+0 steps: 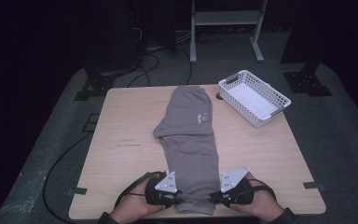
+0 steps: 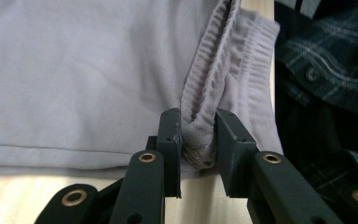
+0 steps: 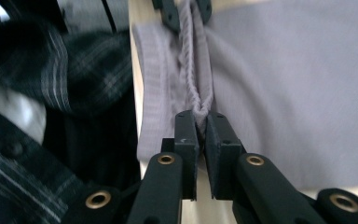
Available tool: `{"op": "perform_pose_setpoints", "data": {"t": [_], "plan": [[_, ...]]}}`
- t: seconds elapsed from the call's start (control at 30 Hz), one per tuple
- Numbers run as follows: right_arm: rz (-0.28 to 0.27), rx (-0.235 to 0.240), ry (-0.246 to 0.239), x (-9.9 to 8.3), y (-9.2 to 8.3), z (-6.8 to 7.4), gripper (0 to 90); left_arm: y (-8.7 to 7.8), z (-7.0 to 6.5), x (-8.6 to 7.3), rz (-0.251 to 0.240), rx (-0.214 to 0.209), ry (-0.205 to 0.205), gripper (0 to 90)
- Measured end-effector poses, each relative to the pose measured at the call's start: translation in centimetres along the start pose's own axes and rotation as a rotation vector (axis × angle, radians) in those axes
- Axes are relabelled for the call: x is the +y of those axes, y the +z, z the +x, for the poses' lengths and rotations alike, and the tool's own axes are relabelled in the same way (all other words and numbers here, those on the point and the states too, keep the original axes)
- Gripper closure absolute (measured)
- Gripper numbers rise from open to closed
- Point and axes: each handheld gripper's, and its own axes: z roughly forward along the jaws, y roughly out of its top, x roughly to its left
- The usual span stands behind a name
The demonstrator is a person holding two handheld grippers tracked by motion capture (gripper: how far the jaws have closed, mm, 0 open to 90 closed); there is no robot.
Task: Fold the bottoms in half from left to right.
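High view first: at the near edge of the tabletop (image 1: pixel 121 140) we hold a gripper in each hand, one on either side of the near end of the grey trousers (image 1: pixel 189 140). Our left gripper (image 1: pixel 179 195) pinches the ribbed band at that end's left corner; in the left gripper view the bunched band (image 2: pixel 200 116) sits pressed between the two black jaws. Our right gripper (image 1: pixel 210 196) is clamped on the same band at the right corner, and in the right gripper view its jaws nip a thin fold of it (image 3: pixel 199 108) with almost no gap.

From there the trousers run straight away from us, long axis near to far down the middle of the tabletop, with the wider far end close to the far edge and a small coloured print (image 1: pixel 203 117) on its right side.

Bare wood lies open to the left and to the near right. At the far right corner stands a white basket (image 1: pixel 256 95), set slantwise, just beside the trousers' far end.
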Motion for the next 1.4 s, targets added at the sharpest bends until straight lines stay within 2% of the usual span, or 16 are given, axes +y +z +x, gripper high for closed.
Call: {"op": "perform_pose_setpoints", "data": {"t": [0.1,0.17,0.27,0.37,0.57,0.63,0.7,0.73,0.77,0.8,0.93,1.03,1.1,1.2,1.3,1.4], "plan": [[0.041,0.009,-0.001,-0.5,0.6,0.3,71.9,0.4,0.0,-0.1,0.030,0.003,-0.002,71.9],[0.021,0.028,0.012,-0.6,0.6,0.4,59.4,0.4,0.0,-0.1,0.030,-0.002,-0.011,71.9],[-0.002,0.044,0.023,-0.4,0.8,0.7,46.7,0.5,0.0,-0.2,0.031,-0.003,-0.016,72.0],[0.021,0.015,0.002,-0.4,1.3,1.3,40.4,0.5,0.0,-0.2,0.031,-0.001,-0.017,72.2],[0.072,-0.044,-0.069,-0.2,2.3,2.1,38.4,0.6,0.0,-0.2,0.024,-0.002,-0.022,72.4],[0.080,-0.055,-0.096,-0.1,2.7,2.3,41.3,0.6,0.0,-0.2,0.026,-0.003,-0.020,72.4],[0.086,-0.050,-0.089,0.0,2.6,2.2,45.8,0.6,0.1,-0.2,0.026,-0.003,-0.020,72.4],[0.082,-0.036,-0.081,0.0,2.6,2.2,50.9,0.6,0.1,-0.2,0.023,-0.007,-0.023,72.3],[0.075,-0.036,-0.077,0.0,2.5,2.1,61.4,0.6,0.1,-0.2,0.023,-0.010,-0.023,72.3],[0.077,-0.038,-0.078,0.0,2.4,1.9,62.6,0.6,0.2,-0.3,0.022,-0.011,-0.024,71.9],[0.067,-0.014,-0.016,-0.1,2.3,1.2,69.4,0.6,0.2,-0.3,0.014,-0.019,-0.032,69.6],[0.059,-0.008,0.054,-0.1,2.3,0.6,79.7,0.3,0.2,-0.3,0.008,-0.015,-0.029,57.1],[0.055,0.032,0.125,-0.2,2.3,-0.2,81.1,0.1,0.3,-0.4,-0.014,-0.024,-0.036,49.9],[0.055,0.043,0.168,-0.1,2.3,-0.9,81.7,-0.3,0.0,-0.4,-0.045,-0.052,-0.052,40.7],[0.052,0.056,0.215,-0.1,2.3,-1.1,81.7,-0.5,-0.7,-0.7,-0.047,-0.078,-0.037,34.7],[0.050,0.070,0.236,-0.2,2.3,-1.4,81.7,0.0,-1.2,-0.7,-0.016,-0.063,-0.016,32.9]]}}
